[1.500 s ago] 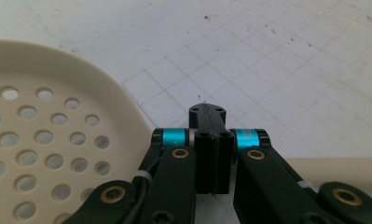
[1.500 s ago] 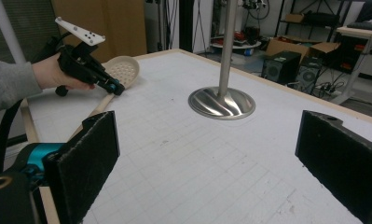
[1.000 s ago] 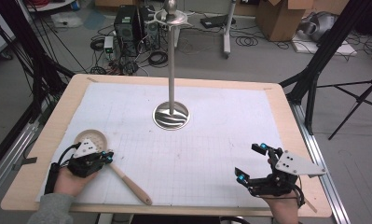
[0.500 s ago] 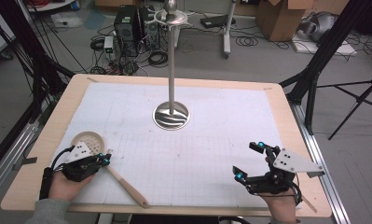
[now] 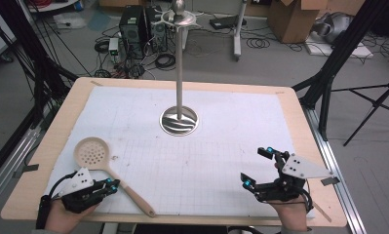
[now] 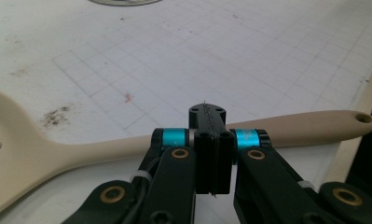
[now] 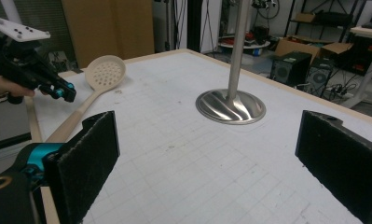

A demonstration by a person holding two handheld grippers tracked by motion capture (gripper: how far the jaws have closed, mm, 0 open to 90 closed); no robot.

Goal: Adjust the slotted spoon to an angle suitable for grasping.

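A cream slotted spoon [image 5: 111, 173] lies flat on the near left of the white gridded mat [image 5: 221, 146], its perforated bowl toward the far left and its handle running to the near edge. The left gripper [image 5: 111, 185] sits just beside the handle with its jaws pressed together on nothing, while the right gripper [image 5: 256, 167] hovers at the near right with its jaws spread wide. A steel stand [image 5: 179, 117] rises from a round base at the mat's centre on the wooden table [image 5: 299, 122]; beyond lie a grey floor, computer towers [image 5: 141, 24], cables and cardboard boxes [image 5: 292, 17].
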